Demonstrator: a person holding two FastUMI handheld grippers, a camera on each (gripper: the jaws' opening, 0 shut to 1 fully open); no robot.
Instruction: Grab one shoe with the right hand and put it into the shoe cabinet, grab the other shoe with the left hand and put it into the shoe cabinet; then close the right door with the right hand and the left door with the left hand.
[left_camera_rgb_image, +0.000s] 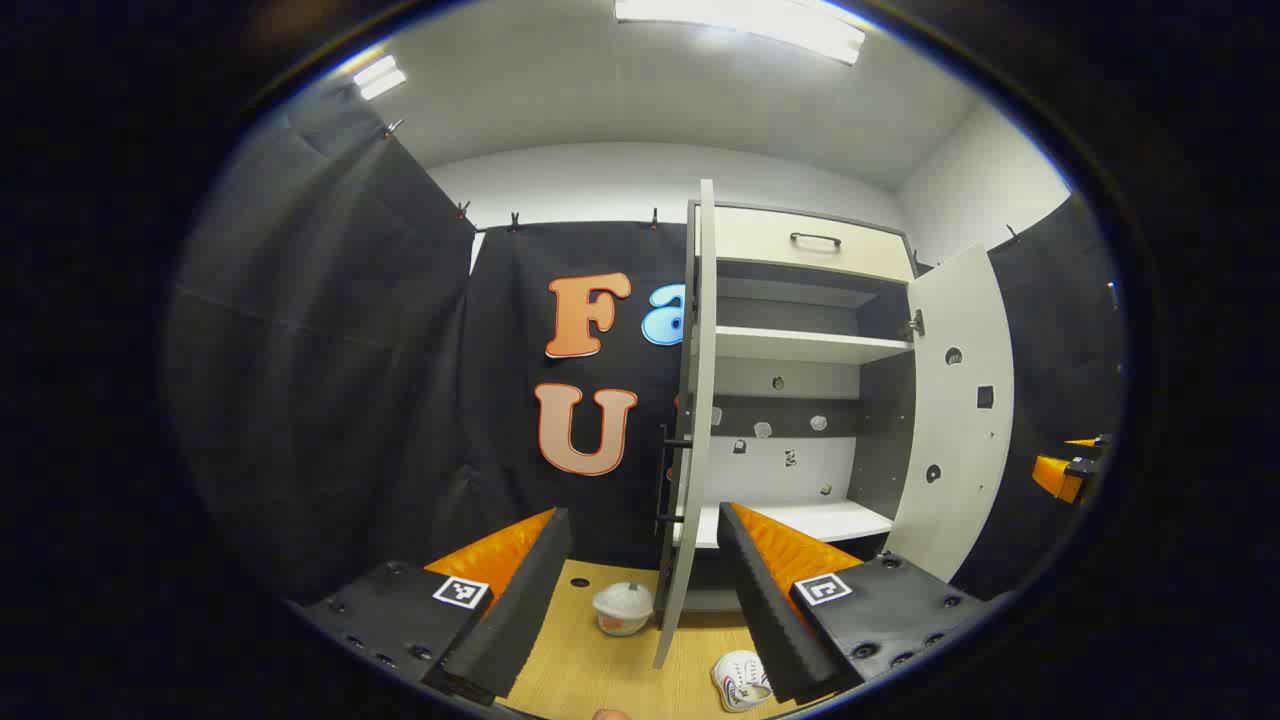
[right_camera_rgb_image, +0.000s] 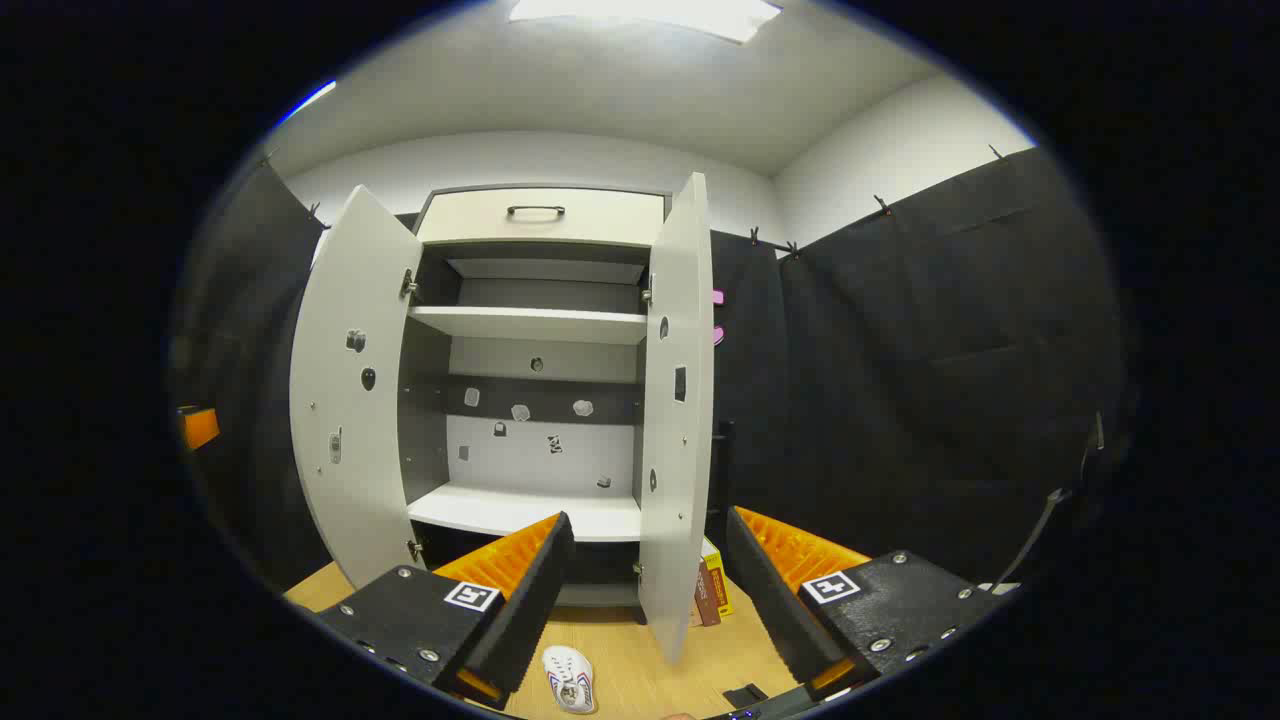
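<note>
A white shoe cabinet (left_camera_rgb_image: 800, 350) stands with both doors swung out; in the left gripper view its left door (left_camera_rgb_image: 692, 420) is edge-on and its right door (left_camera_rgb_image: 955, 400) faces me. A white shoe (left_camera_rgb_image: 738, 682) lies on the wooden floor before it, partly behind one finger of my left gripper (left_camera_rgb_image: 640, 600), which is open and holds nothing. In the right gripper view the cabinet (right_camera_rgb_image: 530, 330) has bare shelves, and a white shoe (right_camera_rgb_image: 570, 680) lies on the floor just below my right gripper (right_camera_rgb_image: 645, 600), open with nothing in it.
A white lidded bowl (left_camera_rgb_image: 622, 608) sits on the floor left of the left door. Upright books (right_camera_rgb_image: 712, 592) stand beside the right door (right_camera_rgb_image: 678, 400). A drawer with a dark handle (right_camera_rgb_image: 535, 212) tops the cabinet. The other gripper (left_camera_rgb_image: 1065, 472) shows at the far right.
</note>
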